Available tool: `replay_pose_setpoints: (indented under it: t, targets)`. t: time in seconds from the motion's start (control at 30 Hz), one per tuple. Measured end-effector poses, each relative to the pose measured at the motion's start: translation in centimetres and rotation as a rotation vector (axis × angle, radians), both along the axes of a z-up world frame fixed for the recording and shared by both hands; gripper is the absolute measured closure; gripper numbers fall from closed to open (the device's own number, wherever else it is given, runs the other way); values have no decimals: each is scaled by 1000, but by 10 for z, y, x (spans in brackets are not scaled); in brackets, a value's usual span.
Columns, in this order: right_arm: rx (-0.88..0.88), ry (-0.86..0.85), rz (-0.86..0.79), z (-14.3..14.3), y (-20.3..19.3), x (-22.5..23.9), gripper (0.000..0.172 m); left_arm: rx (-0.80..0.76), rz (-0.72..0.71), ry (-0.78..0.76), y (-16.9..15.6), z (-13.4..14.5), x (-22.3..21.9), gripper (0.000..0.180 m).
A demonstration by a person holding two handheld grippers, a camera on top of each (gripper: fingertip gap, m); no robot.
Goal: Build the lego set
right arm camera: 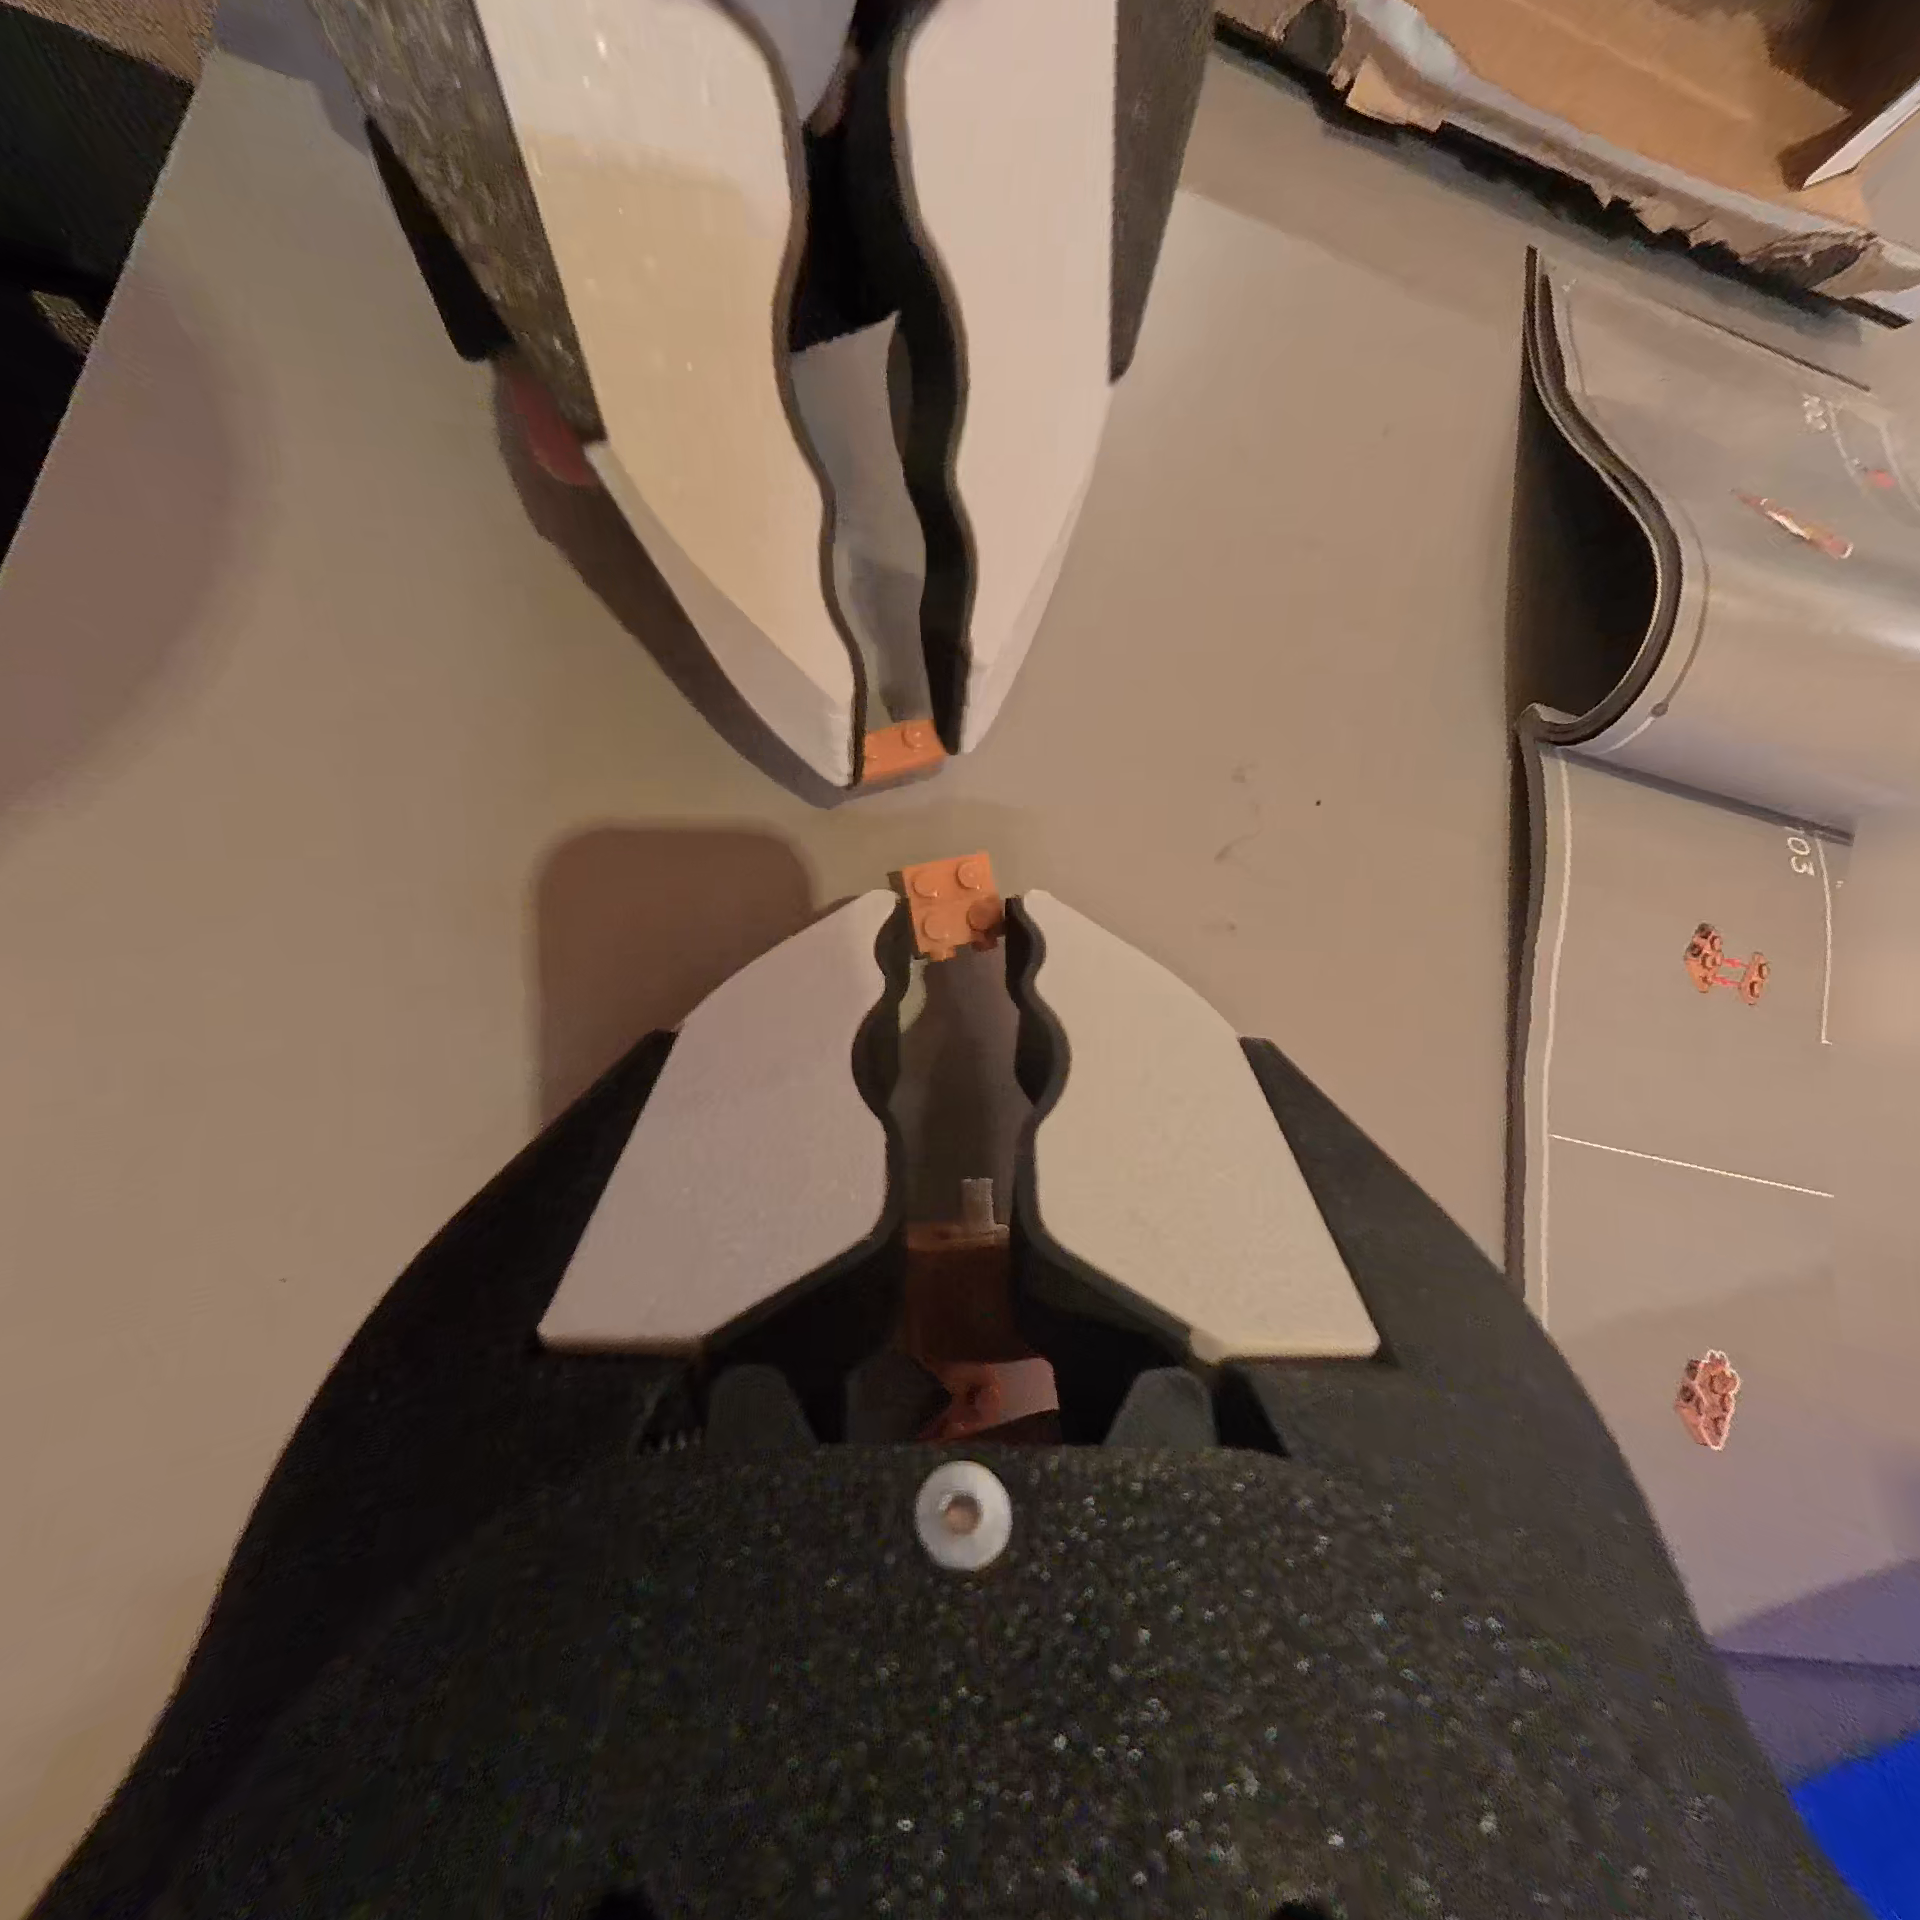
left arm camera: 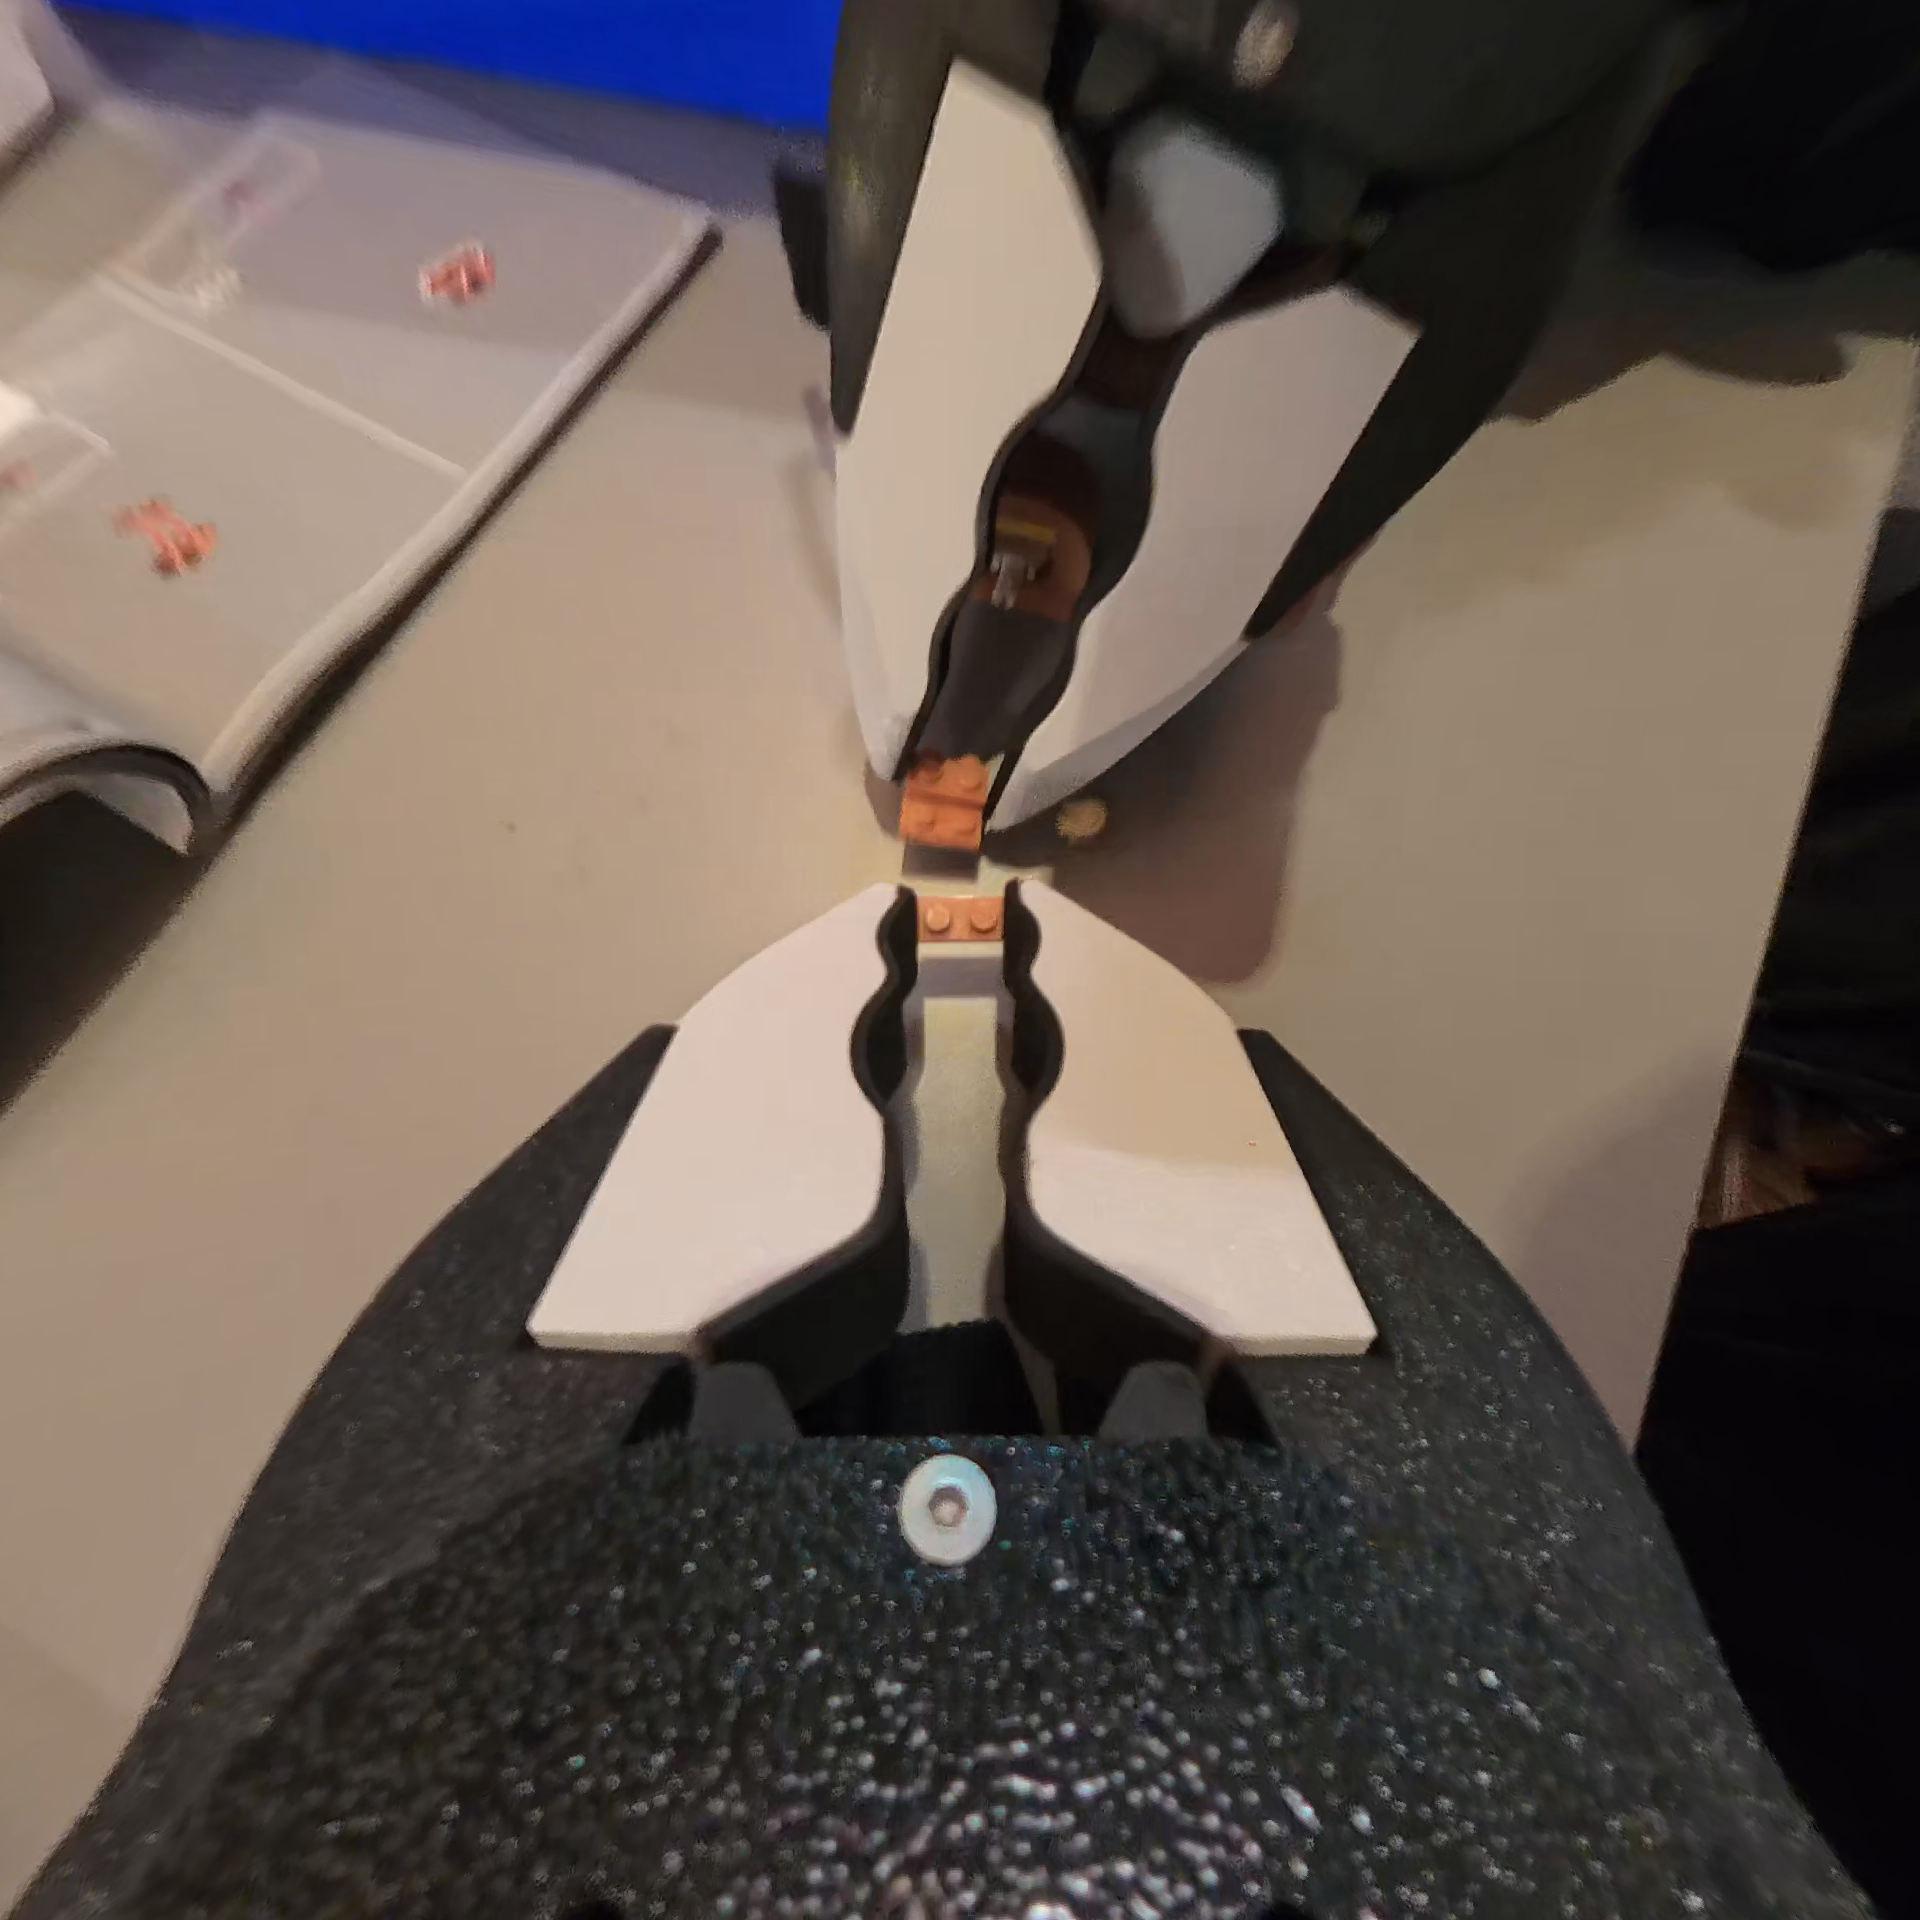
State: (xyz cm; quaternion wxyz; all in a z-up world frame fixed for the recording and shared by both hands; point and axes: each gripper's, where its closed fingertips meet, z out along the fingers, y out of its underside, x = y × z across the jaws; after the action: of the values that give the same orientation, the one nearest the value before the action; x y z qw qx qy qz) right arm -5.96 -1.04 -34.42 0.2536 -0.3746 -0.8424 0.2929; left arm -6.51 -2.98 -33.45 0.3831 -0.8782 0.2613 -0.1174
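Observation:
In the left wrist view my left gripper (left arm camera: 961, 902) is shut on a small orange two-stud plate (left arm camera: 961, 921), held at the fingertips just above the beige table (left arm camera: 468, 1039). It also shows in the right wrist view (right arm camera: 902, 750), still between the left gripper's tips. My right gripper (right arm camera: 951, 914) is shut on an orange two-by-two plate (right arm camera: 948, 896), which sticks out past its fingertips. In the left wrist view this plate (left arm camera: 940, 802) faces the two-stud plate across a small gap. The two grippers point at each other, tip to tip.
An open grey booklet with small red-orange pictures lies on the table, at the left in the left wrist view (left arm camera: 312, 416) and at the right in the right wrist view (right arm camera: 1683, 1091). A torn cardboard box (right arm camera: 1579, 83) stands beyond it. The table's edge (left arm camera: 1766, 831) runs close by. Both grippers' tips are close together, under 4 cm apart.

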Motion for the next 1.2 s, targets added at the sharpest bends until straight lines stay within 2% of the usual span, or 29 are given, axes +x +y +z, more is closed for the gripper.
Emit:
replay_pose_setpoints:
  t: [0.1, 0.37, 1.2]
  targets:
    - [-17, 10, 14, 2, -4, 0, 155, 44, -47, 20, 1, 12, 3, 165]
    - [-82, 40, 31, 12, -15, -1, 155, 41, -137, 97, 0, 12, 8, 165]
    - [-111, 68, 58, 14, -22, -1, 155, 0, -112, -61, -1, 9, 9, 159]
